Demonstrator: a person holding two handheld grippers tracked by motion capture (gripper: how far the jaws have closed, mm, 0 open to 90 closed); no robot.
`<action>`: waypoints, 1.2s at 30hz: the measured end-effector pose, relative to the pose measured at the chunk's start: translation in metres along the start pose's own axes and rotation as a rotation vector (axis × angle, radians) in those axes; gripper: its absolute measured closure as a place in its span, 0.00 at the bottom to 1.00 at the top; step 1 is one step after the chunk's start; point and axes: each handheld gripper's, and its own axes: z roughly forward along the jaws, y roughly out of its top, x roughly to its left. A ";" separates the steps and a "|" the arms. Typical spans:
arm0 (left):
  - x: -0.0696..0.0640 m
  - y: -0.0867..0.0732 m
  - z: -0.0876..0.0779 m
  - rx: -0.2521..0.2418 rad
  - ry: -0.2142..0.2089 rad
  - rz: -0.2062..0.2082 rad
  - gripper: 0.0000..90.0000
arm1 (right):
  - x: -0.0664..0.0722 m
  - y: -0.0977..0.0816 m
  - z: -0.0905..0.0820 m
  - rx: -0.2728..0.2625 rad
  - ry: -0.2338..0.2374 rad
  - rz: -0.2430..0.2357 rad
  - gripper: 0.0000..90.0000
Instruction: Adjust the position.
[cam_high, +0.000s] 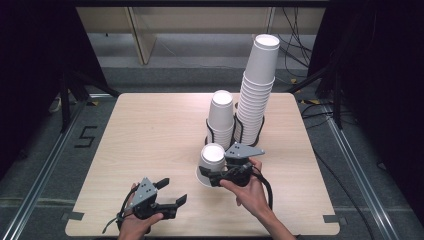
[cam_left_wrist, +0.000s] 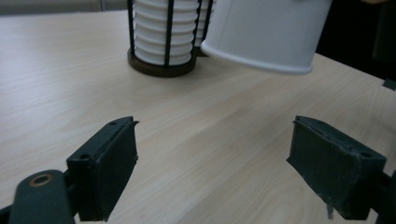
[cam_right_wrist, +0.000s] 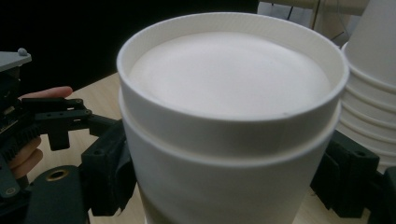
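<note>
High view: right gripper clamps an upside-down white paper cup, axis upright, just in front of the short caged cup stack; left gripper spread, empty.

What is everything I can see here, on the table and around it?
Held cups: it looks like two nested, white, upside down, clamped in the right claw just in front of the short stack.
Short cup stack: one, white, upside down in a black wire holder, mid-table.
Tall cup stack: one, white, upside down in a second black wire holder, right of the short stack.
Table: one, light wood.
Floor marking "5": one, black, on the grey floor left of the table.
Left claw: one, black, jaws apart and holding nothing, at the near edge.
Right claw: one, black, closed on the held cups.
Hands: two, at the near edge.
</note>
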 end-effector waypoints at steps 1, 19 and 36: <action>-0.002 0.001 0.001 -0.020 -0.013 0.005 0.16 | 0.000 0.000 0.000 0.000 0.000 0.000 0.22; -0.017 0.004 0.015 -0.051 -0.058 0.090 0.16 | 0.027 -0.004 0.019 0.015 0.130 -0.022 0.23; -0.020 0.003 0.025 -0.040 -0.058 0.095 0.00 | 0.040 -0.005 0.025 -0.013 0.206 -0.023 0.23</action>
